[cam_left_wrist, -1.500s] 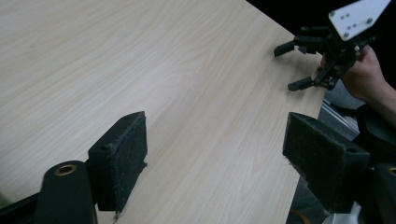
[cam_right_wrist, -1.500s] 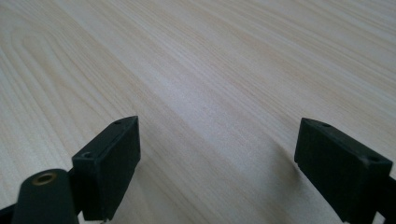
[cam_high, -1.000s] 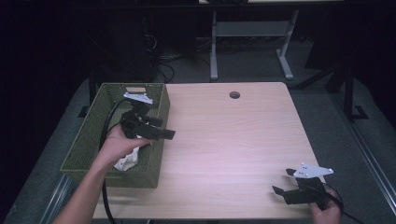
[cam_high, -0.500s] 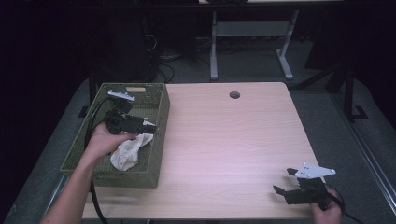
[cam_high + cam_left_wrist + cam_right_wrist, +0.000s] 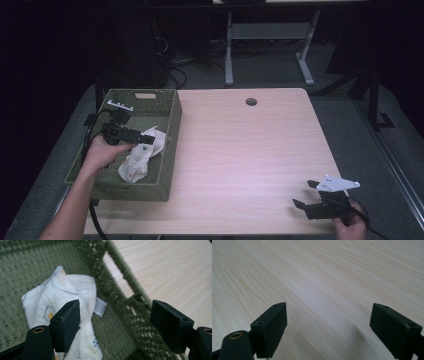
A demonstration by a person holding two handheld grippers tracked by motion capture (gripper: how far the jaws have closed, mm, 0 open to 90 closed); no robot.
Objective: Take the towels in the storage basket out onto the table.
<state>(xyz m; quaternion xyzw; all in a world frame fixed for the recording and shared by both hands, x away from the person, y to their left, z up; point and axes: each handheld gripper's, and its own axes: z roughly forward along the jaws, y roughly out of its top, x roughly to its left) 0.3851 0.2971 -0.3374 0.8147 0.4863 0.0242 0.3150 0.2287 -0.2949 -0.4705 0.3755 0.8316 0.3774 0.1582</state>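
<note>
A pale wooden table (image 5: pixel 250 150) stands in a dark room. At its left edge sits a green basket (image 5: pixel 165 150) holding a white cloth (image 5: pixel 142 157). The left gripper (image 5: pixel 145 138) hovers above the cloth, jaws wide, empty. The right gripper (image 5: pixel 306 194) rests far right of the basket, gaping, empty.

The left gripper (image 5: pixel 142 138) covers part of the white cloth (image 5: pixel 137 157) — its printed marks and small tag (image 5: pixel 100 307) are too blurred to read; the basket (image 5: pixel 165 150) wall hides the cloth's lower edge.
</note>
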